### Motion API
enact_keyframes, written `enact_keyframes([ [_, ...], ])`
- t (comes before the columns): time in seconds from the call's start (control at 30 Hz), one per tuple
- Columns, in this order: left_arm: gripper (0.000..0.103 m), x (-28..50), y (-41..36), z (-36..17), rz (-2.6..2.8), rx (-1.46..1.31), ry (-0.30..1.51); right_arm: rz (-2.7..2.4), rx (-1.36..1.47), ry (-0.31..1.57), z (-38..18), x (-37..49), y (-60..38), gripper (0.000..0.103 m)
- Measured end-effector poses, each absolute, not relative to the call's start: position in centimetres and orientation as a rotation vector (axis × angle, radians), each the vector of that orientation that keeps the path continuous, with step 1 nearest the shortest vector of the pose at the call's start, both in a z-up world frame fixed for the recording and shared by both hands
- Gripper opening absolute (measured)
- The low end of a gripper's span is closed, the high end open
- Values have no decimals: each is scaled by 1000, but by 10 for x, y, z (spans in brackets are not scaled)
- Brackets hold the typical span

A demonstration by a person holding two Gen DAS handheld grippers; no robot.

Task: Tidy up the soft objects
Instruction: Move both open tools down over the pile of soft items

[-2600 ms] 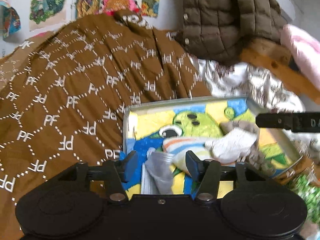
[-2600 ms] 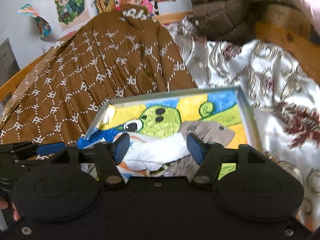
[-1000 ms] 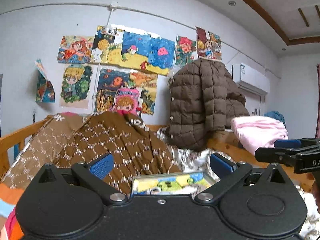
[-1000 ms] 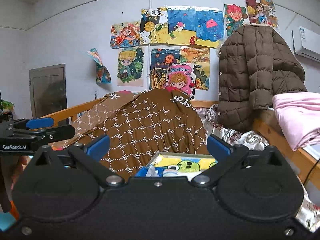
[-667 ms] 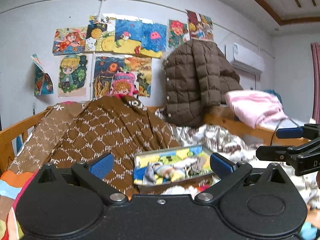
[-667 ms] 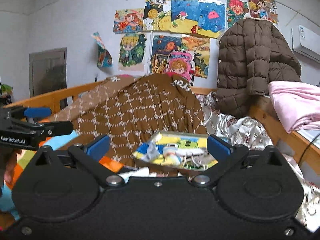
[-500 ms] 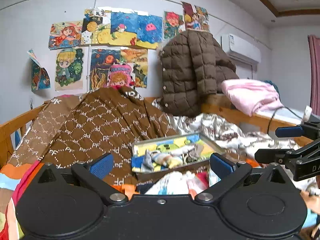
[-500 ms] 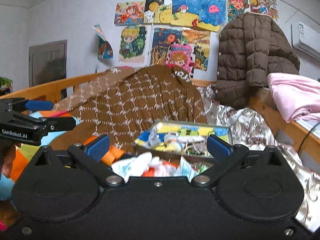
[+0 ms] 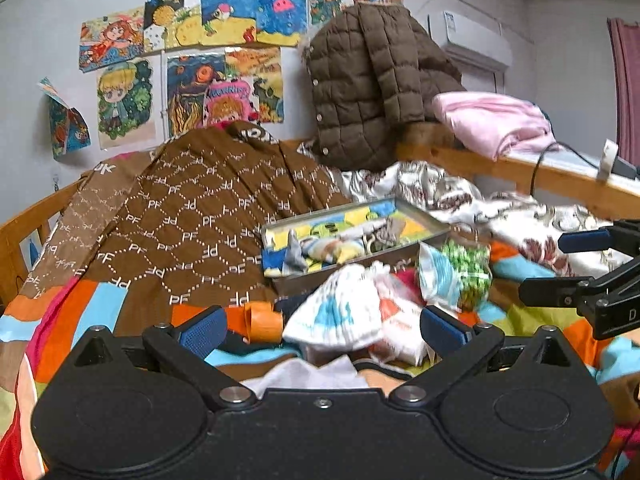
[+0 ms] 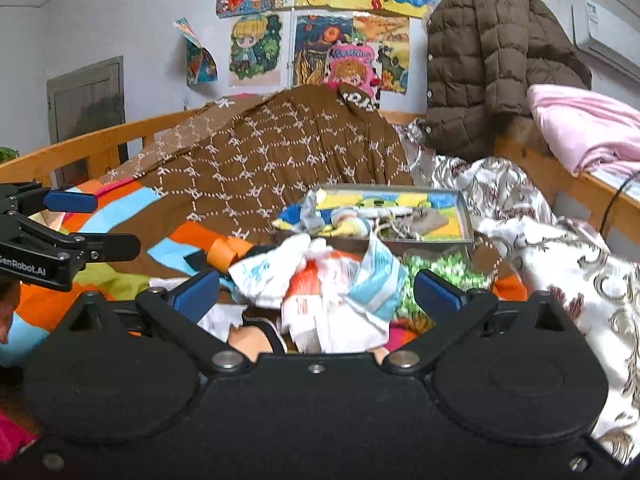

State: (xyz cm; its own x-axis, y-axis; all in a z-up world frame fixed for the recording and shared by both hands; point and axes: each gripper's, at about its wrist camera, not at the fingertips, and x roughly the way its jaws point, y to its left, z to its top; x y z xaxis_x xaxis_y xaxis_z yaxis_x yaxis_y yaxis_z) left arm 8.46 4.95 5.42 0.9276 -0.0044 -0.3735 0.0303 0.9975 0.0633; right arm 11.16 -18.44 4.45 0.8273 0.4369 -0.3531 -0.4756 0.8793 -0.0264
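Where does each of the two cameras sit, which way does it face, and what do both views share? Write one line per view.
Left wrist: sits on the left claw, open, looking forward over the bed at the sock pile and tray; the right claw shows at the right edge.
Right wrist: sits on the right claw, open, facing the same pile and tray; the left claw shows at the left edge.
Shared: tray, pile, brown patterned blanket, hanging brown jacket, wall drawings.
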Motion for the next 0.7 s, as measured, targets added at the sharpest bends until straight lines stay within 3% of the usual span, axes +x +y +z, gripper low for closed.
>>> enact_keyframes([
  [0.7, 102, 81, 51, 18, -23, 130, 553, 520, -196, 449, -20, 102, -166, 102],
])
